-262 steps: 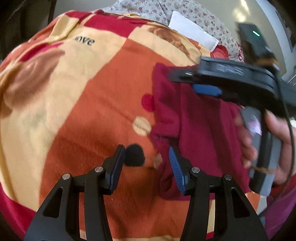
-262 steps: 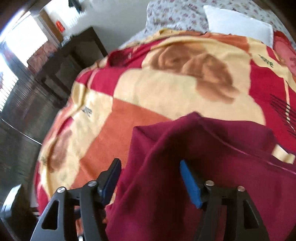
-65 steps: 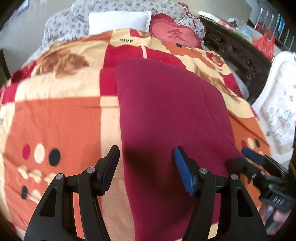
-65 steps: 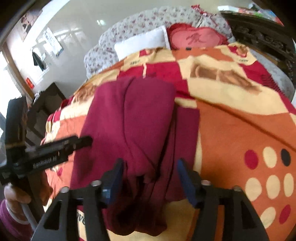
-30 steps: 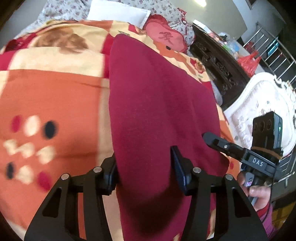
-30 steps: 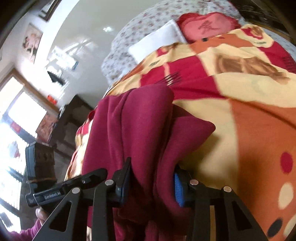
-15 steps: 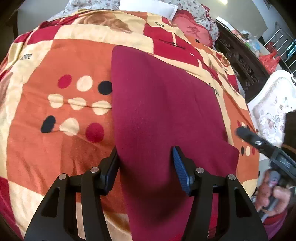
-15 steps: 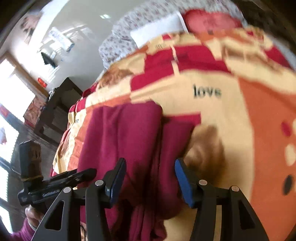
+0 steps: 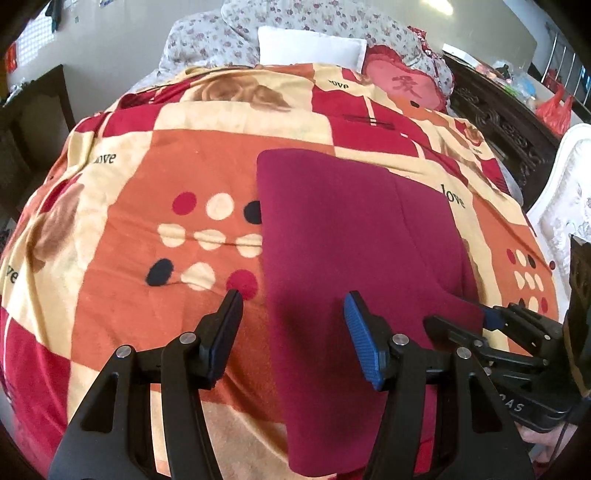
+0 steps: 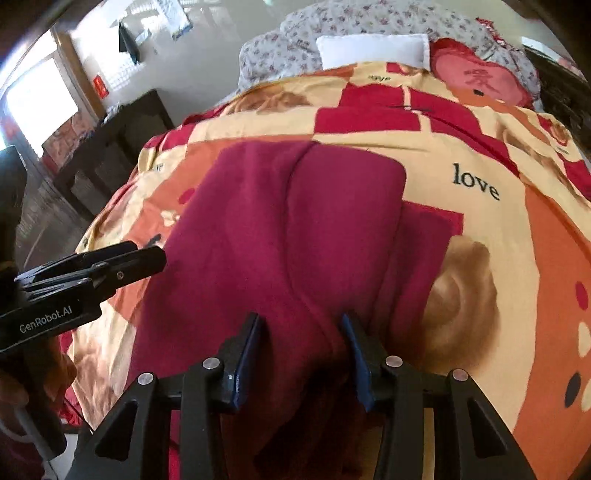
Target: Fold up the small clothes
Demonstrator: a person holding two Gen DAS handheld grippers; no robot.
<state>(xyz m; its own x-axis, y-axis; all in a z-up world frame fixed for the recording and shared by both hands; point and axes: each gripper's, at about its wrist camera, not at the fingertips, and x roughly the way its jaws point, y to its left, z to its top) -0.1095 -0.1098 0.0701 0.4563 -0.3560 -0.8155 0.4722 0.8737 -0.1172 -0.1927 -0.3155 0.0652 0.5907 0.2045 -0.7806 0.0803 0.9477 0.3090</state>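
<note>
A maroon garment (image 9: 351,229), folded lengthwise, lies flat on the patterned blanket (image 9: 147,184). My left gripper (image 9: 291,321) is open at its near left side. The cloth's left edge runs between the two fingers, and the left pad rests apart from it over the blanket. In the right wrist view the garment (image 10: 295,206) shows a lengthwise crease. My right gripper (image 10: 301,339) is closing on a raised bunch of its near end, and the cloth touches both pads. The left gripper (image 10: 147,258) shows at the left there. The right gripper (image 9: 469,321) shows at the garment's lower right corner.
A white pillow (image 9: 310,48), a red heart cushion (image 9: 402,85) and a floral quilt (image 10: 369,22) lie at the head of the bed. Dark carved furniture (image 9: 509,122) and a white chair (image 9: 565,206) stand on the right. A dark cabinet (image 10: 122,147) stands on the left.
The garment, gripped and raised a second ago, now lies flatter and further down the blanket. The left jaws have come off its edge. The right jaws widened, then narrowed on the bunch.
</note>
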